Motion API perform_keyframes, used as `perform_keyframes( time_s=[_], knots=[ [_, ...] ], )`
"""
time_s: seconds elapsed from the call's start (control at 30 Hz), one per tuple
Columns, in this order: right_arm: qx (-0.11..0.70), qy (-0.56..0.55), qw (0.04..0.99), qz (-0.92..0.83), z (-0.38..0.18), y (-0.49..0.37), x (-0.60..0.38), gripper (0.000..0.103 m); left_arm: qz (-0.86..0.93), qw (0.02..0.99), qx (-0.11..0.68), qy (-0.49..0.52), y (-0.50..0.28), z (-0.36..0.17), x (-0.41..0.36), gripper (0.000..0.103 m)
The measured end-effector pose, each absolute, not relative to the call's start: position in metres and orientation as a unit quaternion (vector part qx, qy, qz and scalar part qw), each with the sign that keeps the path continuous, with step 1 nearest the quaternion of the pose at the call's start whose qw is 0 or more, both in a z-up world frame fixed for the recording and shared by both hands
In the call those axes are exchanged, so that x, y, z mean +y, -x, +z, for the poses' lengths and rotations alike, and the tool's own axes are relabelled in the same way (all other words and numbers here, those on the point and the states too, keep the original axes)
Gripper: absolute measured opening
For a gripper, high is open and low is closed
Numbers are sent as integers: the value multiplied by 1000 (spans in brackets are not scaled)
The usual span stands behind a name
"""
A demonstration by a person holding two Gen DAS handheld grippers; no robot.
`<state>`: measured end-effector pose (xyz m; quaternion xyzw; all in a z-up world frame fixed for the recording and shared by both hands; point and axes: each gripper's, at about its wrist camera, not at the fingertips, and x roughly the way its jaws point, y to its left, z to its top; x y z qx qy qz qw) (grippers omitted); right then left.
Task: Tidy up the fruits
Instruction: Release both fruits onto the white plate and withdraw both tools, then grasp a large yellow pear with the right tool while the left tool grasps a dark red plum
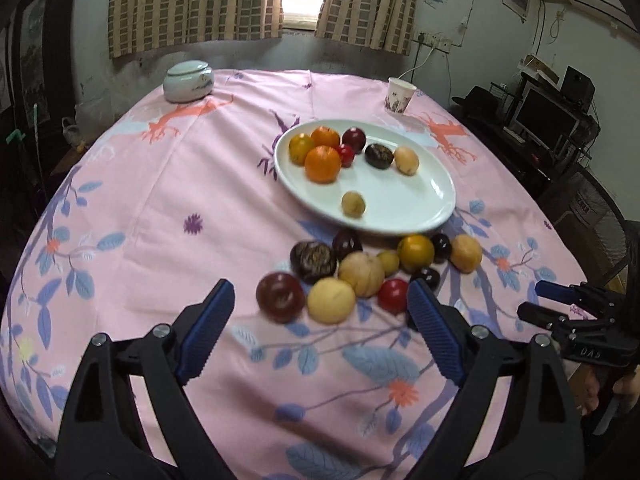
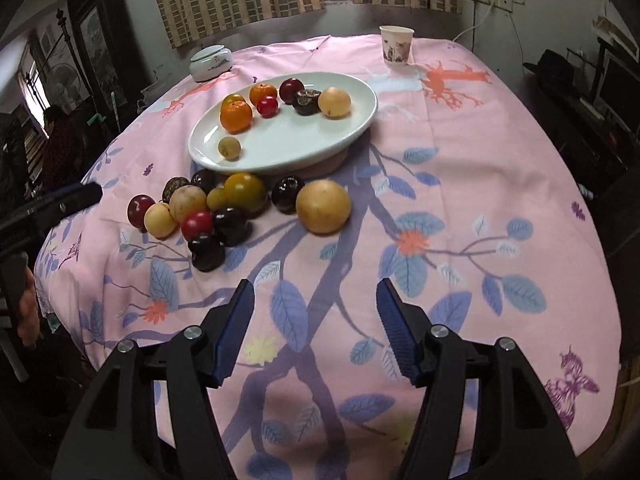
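White china holds part of the job: the plate (image 1: pixel 404 216) carries eight fruits, among them two oranges (image 1: pixel 322 164), a small red one, dark ones and a pale fruit (image 1: pixel 353 204) lying apart near the front rim. About a dozen more lie in a loose pile (image 1: pixel 360 272) on the pink cloth (image 1: pixel 160 208) just in front of the plate, some touching each other, so the sorting looks roughly a third to half done, judging by the count. The left gripper (image 1: pixel 320 304) hangs over the near edge of the pile with its jaws spread wide and nothing between them; a dark red fruit (image 1: pixel 280 297) and a yellow one (image 1: pixel 330 300) sit just ahead. The right gripper (image 2: pixel 315 304) also gapes empty, over bare cloth, well back from a big tan fruit (image 2: pixel 323 206).
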<state>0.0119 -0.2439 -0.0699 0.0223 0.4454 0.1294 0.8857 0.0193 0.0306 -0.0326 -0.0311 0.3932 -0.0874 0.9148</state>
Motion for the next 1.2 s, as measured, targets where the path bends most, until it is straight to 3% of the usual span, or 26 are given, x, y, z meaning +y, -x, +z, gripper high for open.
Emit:
perform_keyframes(
  time_s=[0.33,0.77,0.83,1.2],
  knots=[
    [438,1,891,119,-70,-17,-220,64,-57,918,393,20,-6,-46,41,90],
    [454,75,878,133,-104,-103,-213,64,-41,912,406,28,-20,-52,61,90],
    [459,83,874,137,-109,-110,-211,45,-35,911,411,28,-23,-54,64,90],
    [455,45,878,144,-84,-57,-214,45,-13,897,442,3,-45,-79,67,90]
  ],
)
